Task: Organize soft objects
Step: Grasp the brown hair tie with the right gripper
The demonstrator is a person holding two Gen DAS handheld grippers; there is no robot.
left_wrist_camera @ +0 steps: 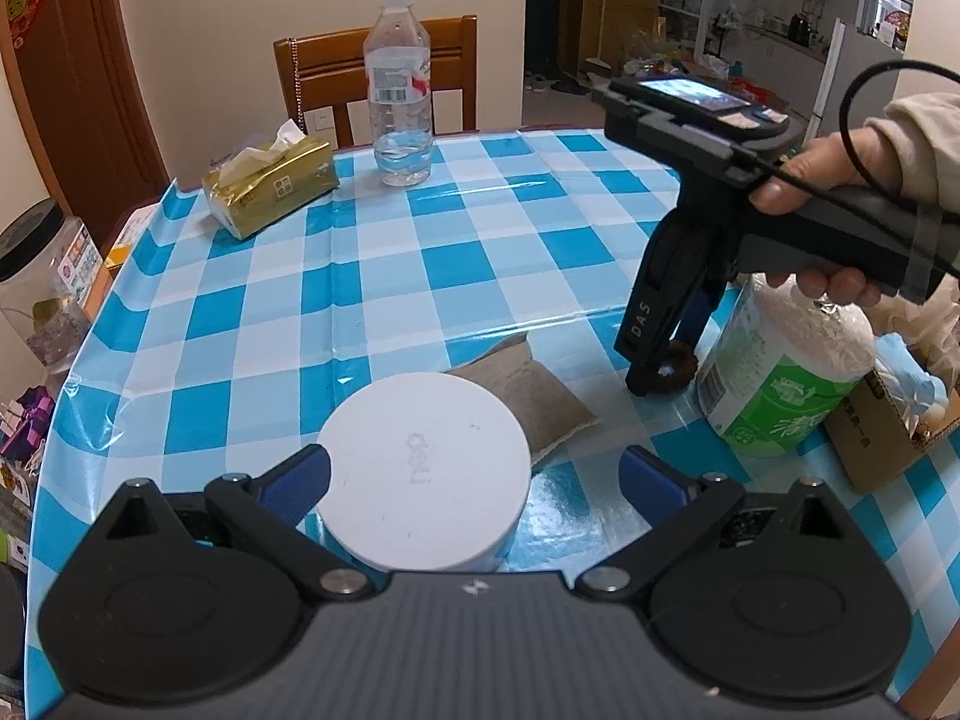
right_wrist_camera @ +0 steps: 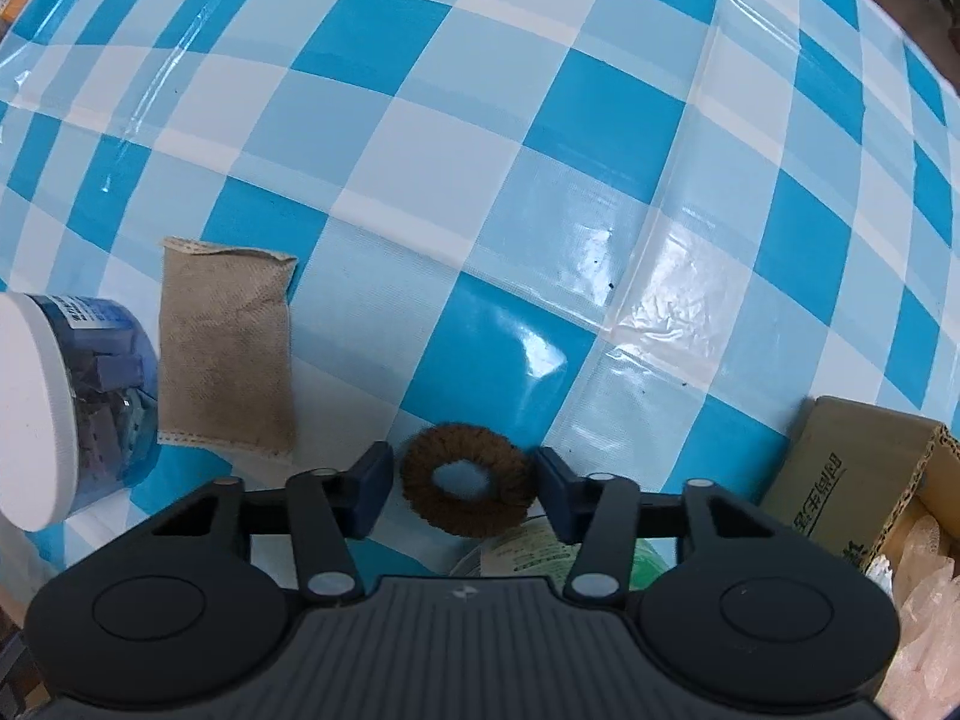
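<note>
A brown fuzzy hair ring lies on the checked tablecloth between the fingers of my right gripper, which is open with a small gap on each side. In the left wrist view the ring sits at the right gripper's tips. A beige cloth pouch lies flat to the left; it also shows in the left wrist view. My left gripper is open around a white-lidded jar.
The jar holds blue items. A green-and-white roll and a cardboard box stand at the right. A water bottle and gold tissue pack sit at the far side, before a wooden chair.
</note>
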